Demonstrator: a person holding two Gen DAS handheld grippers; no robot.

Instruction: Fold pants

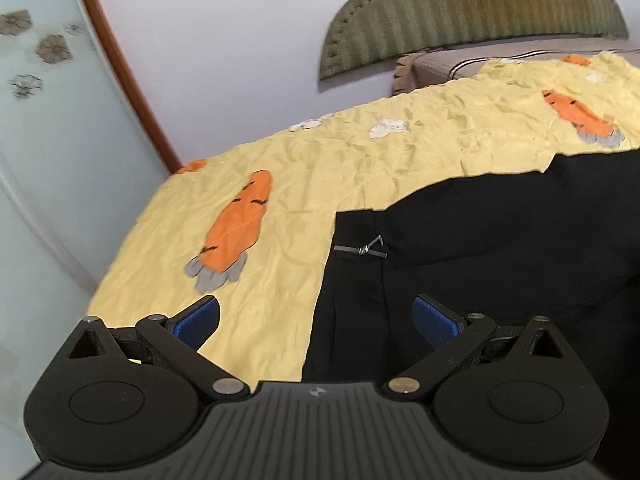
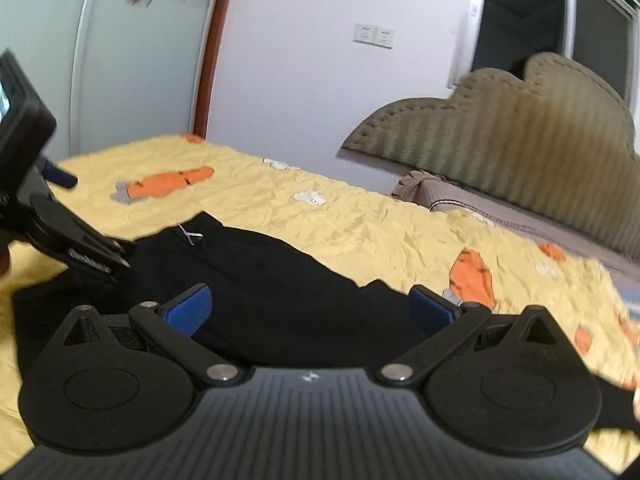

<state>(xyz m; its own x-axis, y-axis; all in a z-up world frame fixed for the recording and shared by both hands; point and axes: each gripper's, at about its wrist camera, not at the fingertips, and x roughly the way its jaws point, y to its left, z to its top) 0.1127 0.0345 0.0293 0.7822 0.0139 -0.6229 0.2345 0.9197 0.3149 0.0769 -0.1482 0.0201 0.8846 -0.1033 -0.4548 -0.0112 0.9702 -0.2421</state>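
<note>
Black pants (image 1: 480, 248) lie flat on a yellow carrot-print bedsheet (image 1: 320, 168); a small metal hook clasp (image 1: 362, 249) marks the waistband end. My left gripper (image 1: 316, 322) is open and empty, hovering above the waistband's left edge. In the right wrist view the pants (image 2: 280, 280) lie across the middle, clasp (image 2: 190, 235) at the far left. My right gripper (image 2: 310, 310) is open and empty above the pants. The left gripper (image 2: 60, 216) shows at the left edge there.
The bed's olive padded headboard (image 1: 460, 12) and a brown pillow (image 1: 436, 65) are at the far right. A wardrobe with frosted flower doors (image 1: 40, 120) stands close to the bed's left side. White wall with sockets (image 2: 374, 35) lies behind.
</note>
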